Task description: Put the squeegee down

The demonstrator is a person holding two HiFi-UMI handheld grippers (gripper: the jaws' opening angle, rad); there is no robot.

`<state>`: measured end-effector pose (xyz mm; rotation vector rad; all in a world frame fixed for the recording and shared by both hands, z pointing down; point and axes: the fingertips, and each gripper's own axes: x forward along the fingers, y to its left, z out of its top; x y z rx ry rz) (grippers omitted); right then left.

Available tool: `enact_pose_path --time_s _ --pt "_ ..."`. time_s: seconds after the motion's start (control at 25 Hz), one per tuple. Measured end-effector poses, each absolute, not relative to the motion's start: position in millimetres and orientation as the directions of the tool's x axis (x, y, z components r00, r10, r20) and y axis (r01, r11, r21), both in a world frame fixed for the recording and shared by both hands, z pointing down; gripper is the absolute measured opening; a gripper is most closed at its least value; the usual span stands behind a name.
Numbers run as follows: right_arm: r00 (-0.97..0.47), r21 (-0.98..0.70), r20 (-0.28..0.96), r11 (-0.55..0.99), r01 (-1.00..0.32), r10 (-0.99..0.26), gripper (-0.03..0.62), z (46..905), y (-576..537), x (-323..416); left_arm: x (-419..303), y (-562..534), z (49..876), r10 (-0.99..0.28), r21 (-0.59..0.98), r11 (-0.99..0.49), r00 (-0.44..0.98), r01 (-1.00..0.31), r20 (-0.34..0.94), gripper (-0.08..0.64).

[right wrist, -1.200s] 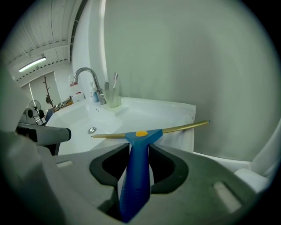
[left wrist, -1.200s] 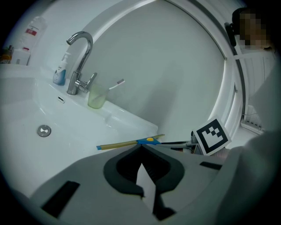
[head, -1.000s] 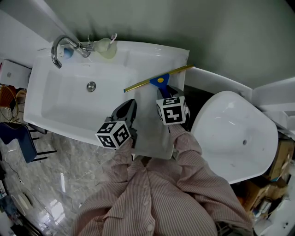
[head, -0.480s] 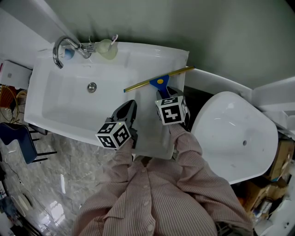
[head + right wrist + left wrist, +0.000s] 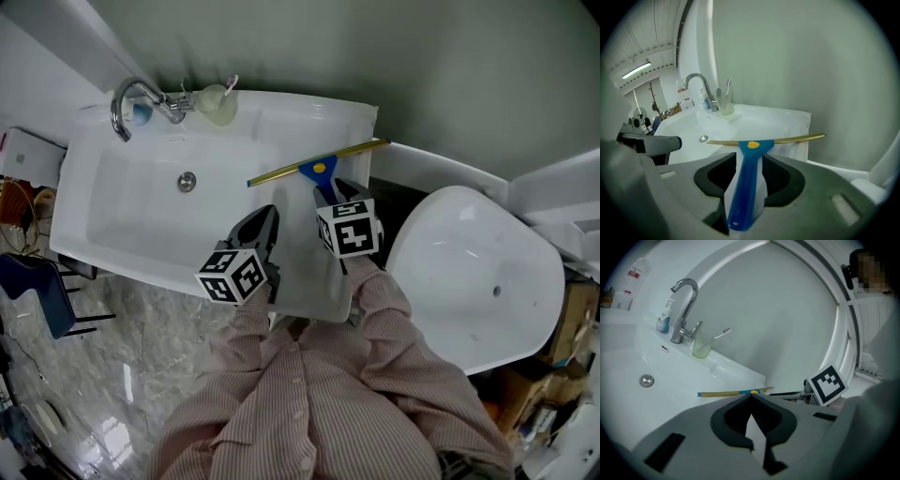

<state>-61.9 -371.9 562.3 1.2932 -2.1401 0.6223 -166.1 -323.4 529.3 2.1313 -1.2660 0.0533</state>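
Observation:
The squeegee (image 5: 319, 169) has a blue handle and a long yellow blade, and it lies on the flat right side of the white sink (image 5: 94, 234). Its blade (image 5: 787, 139) runs crosswise near the wall. The handle (image 5: 746, 183) points back between the jaws of my right gripper (image 5: 330, 195), which are opening, with thin gaps showing on both sides of the handle. My left gripper (image 5: 265, 214) hovers over the sink's front right part, left of the handle. It is shut, its tips meeting on nothing (image 5: 750, 398). The squeegee (image 5: 731, 393) lies just beyond those tips.
A chrome faucet (image 5: 127, 98) and a green cup with a toothbrush (image 5: 216, 101) stand at the sink's back. The drain (image 5: 187, 181) is in the basin. A white toilet (image 5: 478, 281) sits close on the right, and the green wall is right behind.
The head view has shifted a little. The squeegee and both grippers keep their places on the sink.

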Motion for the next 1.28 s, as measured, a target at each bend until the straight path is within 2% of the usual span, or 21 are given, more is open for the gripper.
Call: enact_pose_path --time_s 0.32,0.48,0.72,1.28 --pt "-0.433 -0.137 0.586 0.443 -0.886 -0.685 0.130 537 -363 -59 -164 -318 511 -0.779 0.480 -0.365 0.544 -0.798 0.312 0.002" --pt "-0.434 -0.126 0.559 0.445 -0.886 -0.706 0.057 525 -357 -55 -163 -314 500 -0.784 0.456 -0.388 0.547 -0.801 0.295 0.002" --pt "-0.493 -0.174 0.495 0.474 -0.863 -0.715 0.008 506 -348 -53 -161 -302 483 -0.788 0.420 -0.421 0.554 -0.804 0.270 0.002" --pt "-0.598 -0.281 0.288 0.531 -0.799 -0.748 0.006 459 -325 -34 -166 -287 443 -0.807 0.334 -0.477 0.556 -0.813 0.201 0.002"
